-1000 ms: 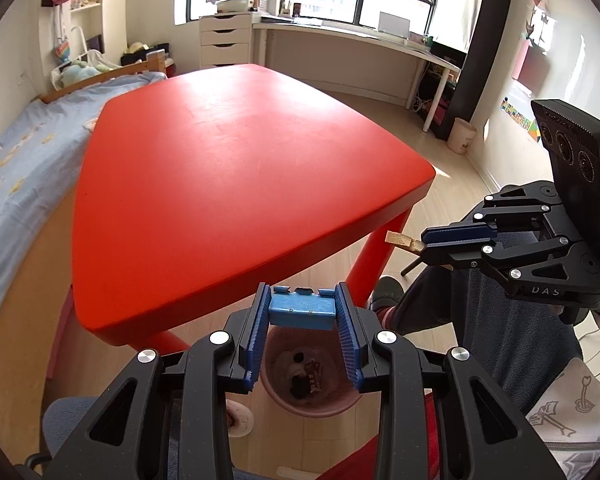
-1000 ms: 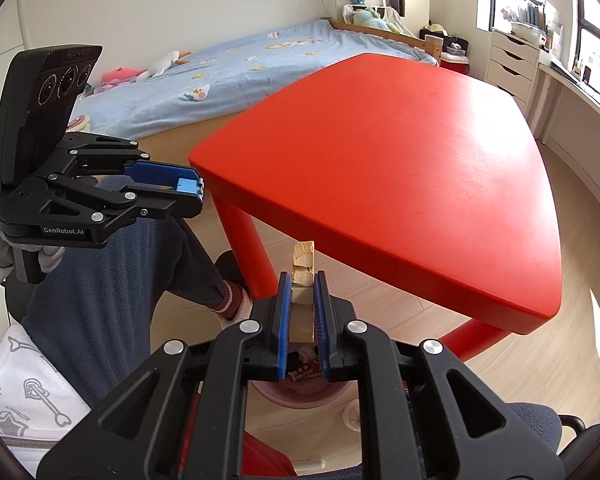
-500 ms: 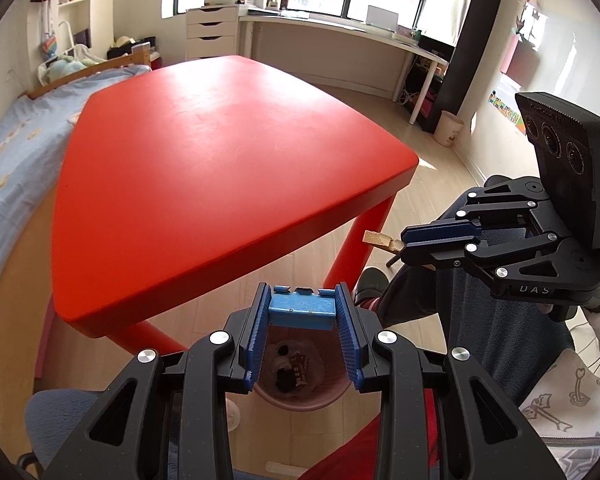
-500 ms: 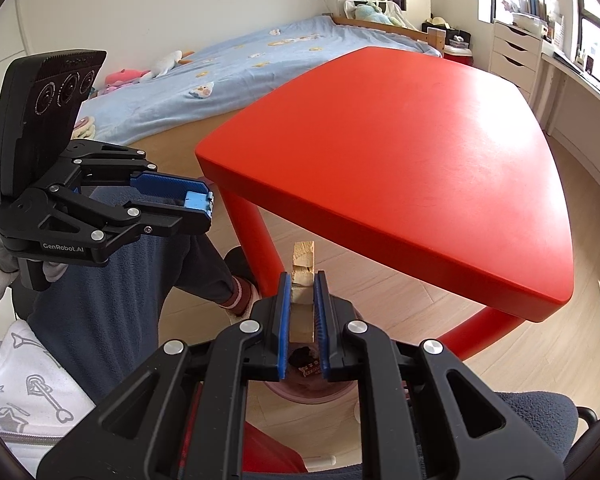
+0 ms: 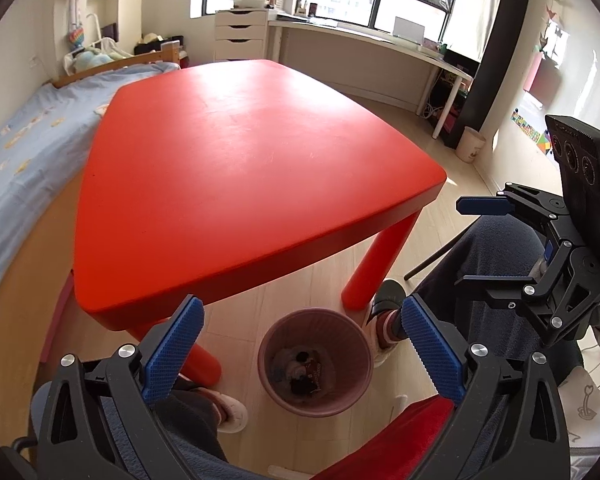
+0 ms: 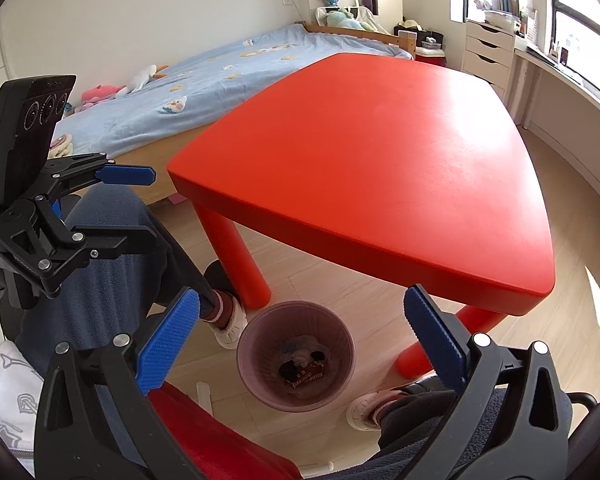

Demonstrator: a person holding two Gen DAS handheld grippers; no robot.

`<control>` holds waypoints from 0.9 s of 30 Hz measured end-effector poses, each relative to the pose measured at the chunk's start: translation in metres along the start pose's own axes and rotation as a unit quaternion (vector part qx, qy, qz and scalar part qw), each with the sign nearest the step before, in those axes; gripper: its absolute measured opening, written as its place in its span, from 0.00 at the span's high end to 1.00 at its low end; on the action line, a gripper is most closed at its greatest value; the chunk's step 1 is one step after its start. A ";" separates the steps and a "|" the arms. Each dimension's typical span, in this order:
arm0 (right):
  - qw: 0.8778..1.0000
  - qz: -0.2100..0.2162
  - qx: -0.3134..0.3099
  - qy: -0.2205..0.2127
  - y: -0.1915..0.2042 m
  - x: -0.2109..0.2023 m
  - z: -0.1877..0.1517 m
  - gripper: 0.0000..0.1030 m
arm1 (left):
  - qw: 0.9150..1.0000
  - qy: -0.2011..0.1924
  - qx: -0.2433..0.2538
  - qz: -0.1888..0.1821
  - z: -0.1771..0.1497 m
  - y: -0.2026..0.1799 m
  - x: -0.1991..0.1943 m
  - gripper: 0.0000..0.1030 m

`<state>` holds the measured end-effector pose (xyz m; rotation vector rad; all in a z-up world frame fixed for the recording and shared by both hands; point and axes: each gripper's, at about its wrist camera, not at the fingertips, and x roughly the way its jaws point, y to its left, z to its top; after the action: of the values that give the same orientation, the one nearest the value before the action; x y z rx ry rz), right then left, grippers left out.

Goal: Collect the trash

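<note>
A pink ribbed trash bin (image 5: 315, 322) stands on the floor below the red table's near corner, with several bits of trash (image 5: 298, 368) at its bottom. It also shows in the right wrist view (image 6: 296, 320), with the trash (image 6: 305, 364) inside. My left gripper (image 5: 300, 312) is open and empty above the bin. My right gripper (image 6: 302, 302) is open and empty above the bin too. Each gripper shows in the other's view, the right one (image 5: 496, 242) and the left one (image 6: 124, 206), both with jaws apart.
The red table (image 5: 236, 168) has a bare top and fills the middle of both views. A bed (image 6: 204, 80) lies beyond it. The person's legs and shoes (image 6: 226, 320) flank the bin. A white desk and drawers (image 5: 240, 36) stand under the window.
Both grippers have opened. The blue piece held by the left gripper and the wooden block held by the right gripper are gone from the jaws.
</note>
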<state>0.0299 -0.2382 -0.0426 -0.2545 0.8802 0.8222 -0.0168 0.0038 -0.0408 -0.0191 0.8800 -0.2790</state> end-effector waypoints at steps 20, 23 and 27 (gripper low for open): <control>0.999 -0.040 0.032 -0.014 -0.013 -0.011 0.024 0.03 | 1.000 -0.016 -0.020 0.006 0.019 0.012 -0.004 0.07; 0.998 -0.053 0.036 -0.022 -0.018 -0.013 0.038 0.03 | 0.999 -0.026 -0.025 0.017 0.028 0.018 -0.005 0.07; 0.996 -0.071 0.037 -0.030 -0.027 -0.011 0.057 0.03 | 0.998 -0.043 -0.029 0.025 0.042 0.027 -0.007 0.07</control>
<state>0.0791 -0.2325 -0.0017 -0.2237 0.8241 0.6618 0.0177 0.0272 -0.0121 -0.0626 0.8026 -0.2032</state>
